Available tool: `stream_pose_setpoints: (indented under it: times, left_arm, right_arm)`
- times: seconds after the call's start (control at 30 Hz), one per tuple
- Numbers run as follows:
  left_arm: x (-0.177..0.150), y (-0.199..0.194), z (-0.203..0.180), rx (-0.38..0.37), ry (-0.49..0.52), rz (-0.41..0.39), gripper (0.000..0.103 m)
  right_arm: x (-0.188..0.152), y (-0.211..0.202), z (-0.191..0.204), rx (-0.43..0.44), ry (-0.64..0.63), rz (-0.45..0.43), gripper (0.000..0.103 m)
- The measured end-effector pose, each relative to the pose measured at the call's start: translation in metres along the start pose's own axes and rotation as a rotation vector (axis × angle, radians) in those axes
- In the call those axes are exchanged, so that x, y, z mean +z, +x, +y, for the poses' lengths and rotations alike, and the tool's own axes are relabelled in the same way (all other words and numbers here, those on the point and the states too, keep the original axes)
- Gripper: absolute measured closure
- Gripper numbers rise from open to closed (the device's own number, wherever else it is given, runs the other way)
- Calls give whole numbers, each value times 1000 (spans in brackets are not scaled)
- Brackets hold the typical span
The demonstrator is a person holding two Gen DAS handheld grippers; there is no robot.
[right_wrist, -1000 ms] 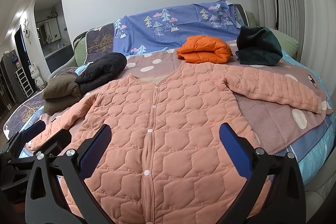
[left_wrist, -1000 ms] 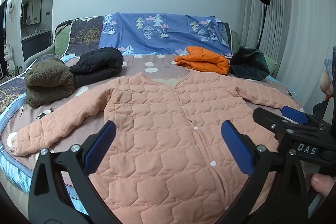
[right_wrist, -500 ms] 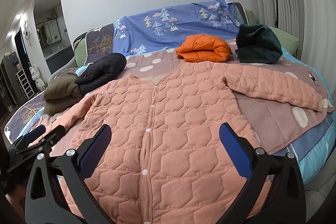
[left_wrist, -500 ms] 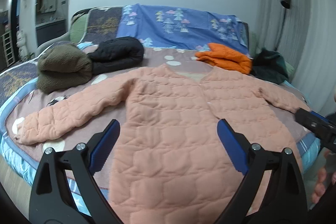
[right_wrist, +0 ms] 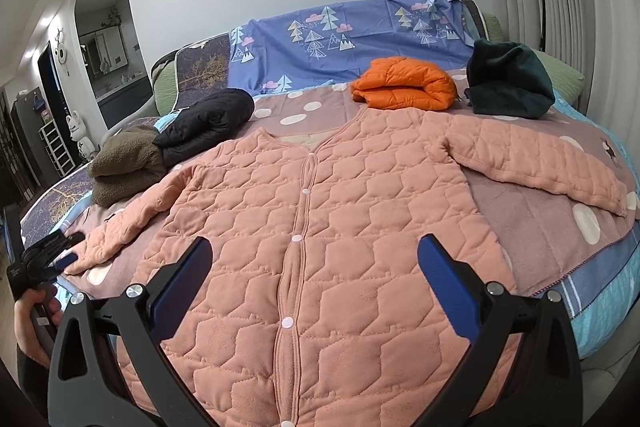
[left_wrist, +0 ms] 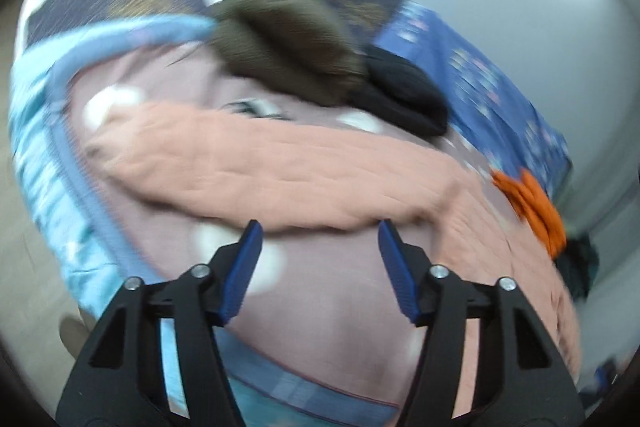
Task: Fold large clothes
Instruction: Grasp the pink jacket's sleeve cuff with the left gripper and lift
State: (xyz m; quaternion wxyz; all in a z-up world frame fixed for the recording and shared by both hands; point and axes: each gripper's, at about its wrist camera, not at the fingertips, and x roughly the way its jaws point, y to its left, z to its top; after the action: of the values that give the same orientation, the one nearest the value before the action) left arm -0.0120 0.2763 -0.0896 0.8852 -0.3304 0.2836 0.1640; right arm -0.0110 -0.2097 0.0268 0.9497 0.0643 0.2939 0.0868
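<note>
A peach quilted jacket [right_wrist: 320, 227] lies spread flat, front up and buttoned, on the bed, both sleeves out to the sides. My right gripper [right_wrist: 316, 247] hovers open over its lower front, nothing between the pads. My left gripper [left_wrist: 320, 231] has tilted and points at the jacket's left sleeve [left_wrist: 280, 167]; its jaws are closing, about half apart. The sleeve lies just beyond the tips and the pads press on nothing. From the right wrist view the left gripper [right_wrist: 60, 255] sits at the far left, by the sleeve's cuff [right_wrist: 92, 251], in a person's hand [right_wrist: 32, 323]. The left view is blurred.
Folded clothes line the far side of the bed: a brown fleece [right_wrist: 124, 167], a black jacket [right_wrist: 208, 123], an orange jacket [right_wrist: 404, 83] and a dark green garment [right_wrist: 508, 83]. A blue patterned sheet [right_wrist: 344, 35] covers the headboard. The bed edge [left_wrist: 60, 155] drops off left.
My left gripper swung from over the jacket's body out to the left sleeve, rolled and dropped lower, and its jaws narrowed. The right gripper stayed where it was.
</note>
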Motion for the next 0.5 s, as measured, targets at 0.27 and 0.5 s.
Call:
stream_pose_setpoints:
  times: [0.27, 0.5]
  left_arm:
    - [12, 22, 104, -40, -382, 60, 47]
    - [23, 51, 120, -47, -495, 79, 58]
  right_arm:
    - [-2, 2, -5, -6, 12, 4, 1]
    - [-3, 2, -9, 16, 30, 19, 1]
